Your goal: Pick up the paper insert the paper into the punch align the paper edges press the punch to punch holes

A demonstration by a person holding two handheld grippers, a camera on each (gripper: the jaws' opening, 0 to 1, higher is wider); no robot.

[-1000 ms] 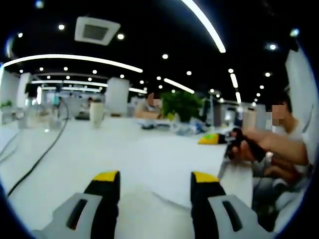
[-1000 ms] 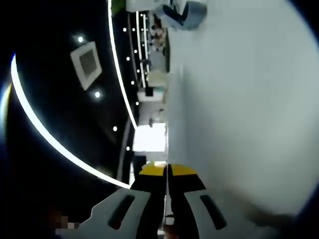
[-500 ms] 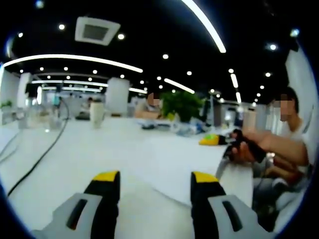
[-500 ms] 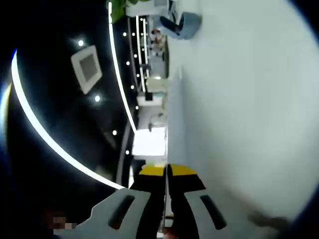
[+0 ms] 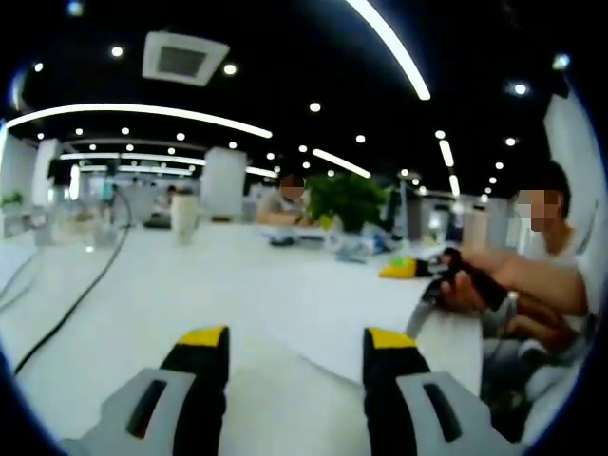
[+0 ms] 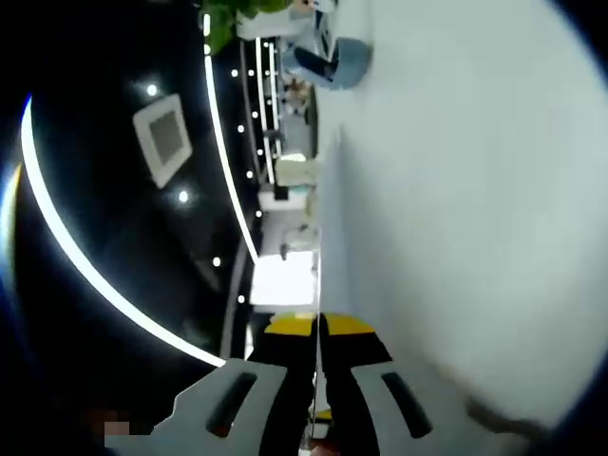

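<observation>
Left gripper view: our left gripper sits low over the white table, its yellow-tipped fingers spread wide with nothing between them. To its right, another person's hand holds a second gripper-like tool over the table edge.

Right gripper view, rolled on its side: our right gripper has its fingers pressed together on the paper — seen edge-on as a thin pale line running straight forward from the fingertips, its long axis along the fingers. The sheet looks white, thin and flat; its face and far end cannot be made out. The table surface lies along the view's right.

We judge the paper picked up and insertion next — the right hand carries it, the left is free to steady. We cannot make out the punch, so its bearing from the sheet cannot be told.
</observation>
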